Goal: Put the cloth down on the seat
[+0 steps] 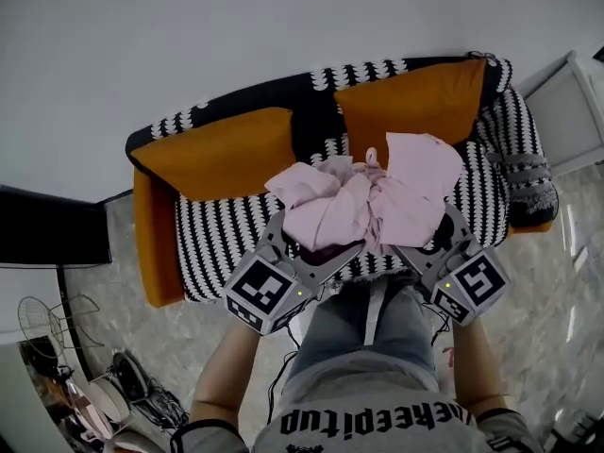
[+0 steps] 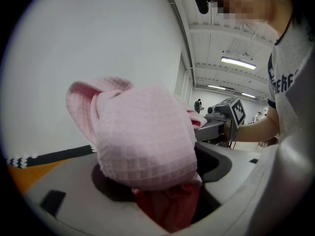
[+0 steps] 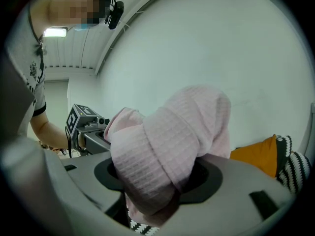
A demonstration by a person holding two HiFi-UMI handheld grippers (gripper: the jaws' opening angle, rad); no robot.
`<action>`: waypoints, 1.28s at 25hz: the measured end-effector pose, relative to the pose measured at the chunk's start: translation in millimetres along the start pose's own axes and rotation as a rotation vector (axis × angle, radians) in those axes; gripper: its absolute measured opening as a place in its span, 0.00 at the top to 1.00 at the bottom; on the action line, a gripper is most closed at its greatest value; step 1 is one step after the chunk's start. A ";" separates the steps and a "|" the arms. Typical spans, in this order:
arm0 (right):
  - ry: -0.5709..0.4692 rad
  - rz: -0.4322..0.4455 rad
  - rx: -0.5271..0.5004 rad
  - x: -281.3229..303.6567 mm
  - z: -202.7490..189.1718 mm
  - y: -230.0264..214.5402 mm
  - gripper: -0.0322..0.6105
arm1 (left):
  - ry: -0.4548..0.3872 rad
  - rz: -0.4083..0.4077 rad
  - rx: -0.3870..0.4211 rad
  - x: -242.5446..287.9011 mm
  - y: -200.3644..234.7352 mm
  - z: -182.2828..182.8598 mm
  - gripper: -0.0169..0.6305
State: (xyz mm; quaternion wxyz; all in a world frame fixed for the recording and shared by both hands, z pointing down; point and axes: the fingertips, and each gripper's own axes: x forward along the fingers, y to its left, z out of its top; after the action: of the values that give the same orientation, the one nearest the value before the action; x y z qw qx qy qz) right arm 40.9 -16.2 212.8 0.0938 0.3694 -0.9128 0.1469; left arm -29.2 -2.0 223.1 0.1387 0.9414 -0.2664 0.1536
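A pink waffle-weave cloth (image 1: 368, 201) hangs bunched between my two grippers, held above the black-and-white patterned seat (image 1: 226, 243) of a sofa. My left gripper (image 1: 307, 246) is shut on the cloth's left end, which spills over its jaws as a pink cloth (image 2: 142, 141) in the left gripper view. My right gripper (image 1: 427, 242) is shut on the right end; the cloth (image 3: 167, 146) drapes over its jaws and hides the fingertips. Each gripper's marker cube faces me.
The sofa has an orange frame (image 1: 151, 243), two orange back cushions (image 1: 222, 149) (image 1: 411, 97) and a grey cushion (image 1: 528, 182) at the right end. A white wall stands behind it. A dark cabinet (image 1: 42, 229) and wire objects (image 1: 52, 324) stand at the left.
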 end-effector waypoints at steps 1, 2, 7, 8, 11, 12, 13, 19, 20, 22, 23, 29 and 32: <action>0.009 -0.003 0.004 1.3 -3.6 -0.4 0.54 | 0.004 -0.004 -0.005 1.0 0.9 -3.6 0.39; 0.018 -0.005 0.009 2.0 -7.5 -2.4 0.54 | 0.008 -0.006 -0.010 3.7 1.5 -7.0 0.39; 0.069 -0.002 0.031 7.0 -29.1 -10.6 0.54 | 0.030 0.000 -0.047 15.5 3.4 -27.2 0.39; 0.080 0.001 0.036 8.0 -33.9 -9.5 0.54 | 0.034 0.002 -0.057 15.3 3.1 -32.3 0.39; 0.110 0.012 0.059 12.4 -51.4 -9.7 0.54 | 0.052 0.007 -0.085 18.1 4.2 -49.0 0.39; 0.120 0.014 0.068 14.7 -57.4 -10.9 0.54 | 0.059 0.008 -0.091 20.0 5.6 -54.5 0.39; 0.130 0.016 0.078 16.9 -63.3 -12.3 0.54 | 0.067 0.008 -0.095 22.0 7.0 -60.0 0.39; 0.190 0.015 0.119 28.5 -98.1 -17.9 0.54 | 0.103 0.000 -0.149 33.1 13.3 -94.7 0.40; 0.199 0.013 0.122 29.0 -103.5 -17.2 0.54 | 0.109 -0.003 -0.158 33.7 12.9 -100.5 0.40; 0.214 0.008 0.129 30.6 -114.9 -15.9 0.54 | 0.120 -0.008 -0.172 35.1 13.3 -112.8 0.40; 0.220 0.006 0.134 33.0 -120.7 -15.9 0.54 | 0.127 -0.011 -0.176 36.1 15.1 -119.4 0.40; 0.258 -0.008 0.164 48.3 -155.2 -18.3 0.54 | 0.167 -0.029 -0.185 43.9 25.2 -152.4 0.40; 0.277 -0.009 0.174 53.5 -169.3 -18.3 0.54 | 0.179 -0.033 -0.196 46.0 28.2 -166.8 0.40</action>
State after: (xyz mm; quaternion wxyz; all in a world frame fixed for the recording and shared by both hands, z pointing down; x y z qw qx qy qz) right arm 26.4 -6.2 390.4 0.1870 0.3565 -0.8733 0.2745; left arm -43.1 11.0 397.4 0.2557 0.9101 -0.2514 0.2078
